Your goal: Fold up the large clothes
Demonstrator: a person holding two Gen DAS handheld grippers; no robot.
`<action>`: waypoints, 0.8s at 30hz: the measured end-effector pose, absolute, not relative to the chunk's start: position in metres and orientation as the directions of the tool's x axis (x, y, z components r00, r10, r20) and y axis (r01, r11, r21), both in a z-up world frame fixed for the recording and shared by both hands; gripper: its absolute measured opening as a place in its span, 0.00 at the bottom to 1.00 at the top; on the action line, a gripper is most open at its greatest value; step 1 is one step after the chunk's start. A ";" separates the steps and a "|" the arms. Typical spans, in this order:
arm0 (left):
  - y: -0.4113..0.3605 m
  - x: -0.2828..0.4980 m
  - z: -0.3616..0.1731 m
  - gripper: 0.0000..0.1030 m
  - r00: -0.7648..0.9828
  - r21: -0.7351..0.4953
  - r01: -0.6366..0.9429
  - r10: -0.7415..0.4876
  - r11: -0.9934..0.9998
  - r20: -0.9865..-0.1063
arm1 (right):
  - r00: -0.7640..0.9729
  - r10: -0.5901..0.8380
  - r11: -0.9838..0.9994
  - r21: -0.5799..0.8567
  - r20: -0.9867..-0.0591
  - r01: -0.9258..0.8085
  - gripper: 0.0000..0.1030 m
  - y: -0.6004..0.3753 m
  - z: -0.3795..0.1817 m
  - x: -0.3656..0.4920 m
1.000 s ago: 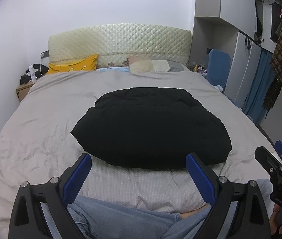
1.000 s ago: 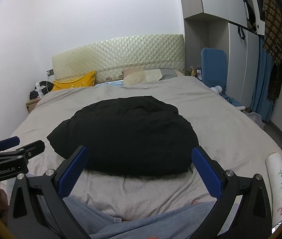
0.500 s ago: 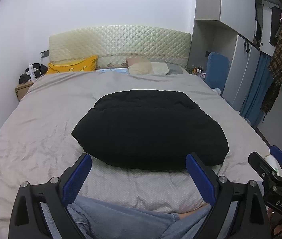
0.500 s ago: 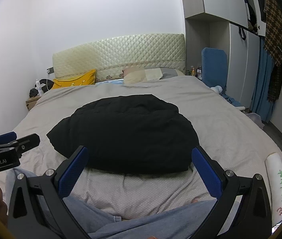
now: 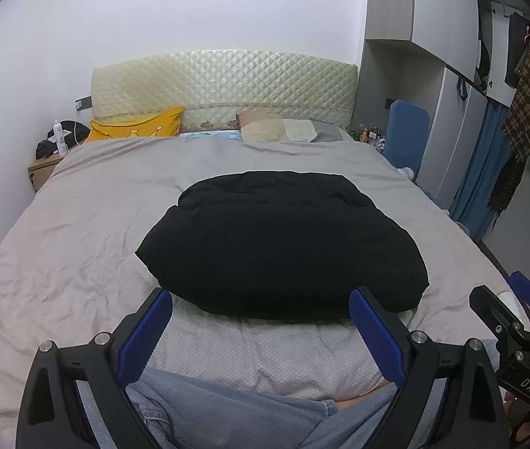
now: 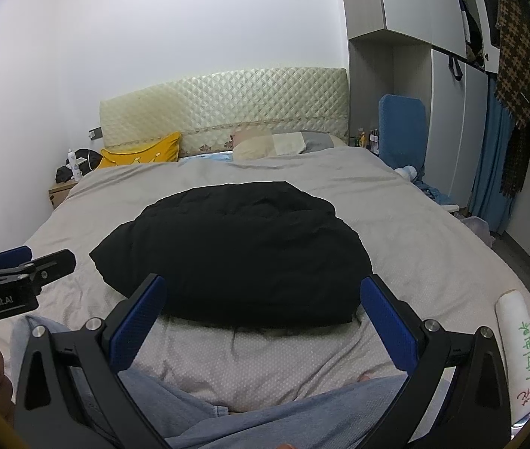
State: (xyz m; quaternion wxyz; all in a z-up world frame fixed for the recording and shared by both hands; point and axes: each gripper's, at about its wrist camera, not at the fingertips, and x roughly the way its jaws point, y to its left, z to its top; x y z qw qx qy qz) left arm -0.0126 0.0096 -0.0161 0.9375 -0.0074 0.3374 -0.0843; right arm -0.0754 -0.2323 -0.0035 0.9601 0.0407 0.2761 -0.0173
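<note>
A wide bed [image 5: 77, 194] under a grey cover fills the middle of the frame, its quilted cream headboard [image 5: 223, 89] against a plain white wall [image 5: 190, 11]. A wooden nightstand [image 5: 42, 170] stands at left; grey wardrobes [image 5: 448, 37] and hanging clothes [image 5: 523, 112] occupy the right.

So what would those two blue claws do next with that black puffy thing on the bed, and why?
Probably nothing more than pull back: the black garment already lies on the bed as a compact bundle, and both the left gripper and right gripper are open, empty and short of its near edge.
</note>
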 end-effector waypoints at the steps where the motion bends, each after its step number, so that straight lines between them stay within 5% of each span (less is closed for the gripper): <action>1: 0.010 -0.012 -0.016 0.93 0.757 -0.072 0.153 -0.164 0.986 -0.632 | 0.847 -0.011 0.996 0.069 -0.531 0.056 1.00 -0.232 -0.003 -0.076; 24: 0.007 -0.014 -0.012 0.93 0.757 -0.071 0.160 -0.169 0.984 -0.631 | 0.850 -0.015 0.996 0.069 -0.526 0.061 1.00 -0.233 -0.001 -0.079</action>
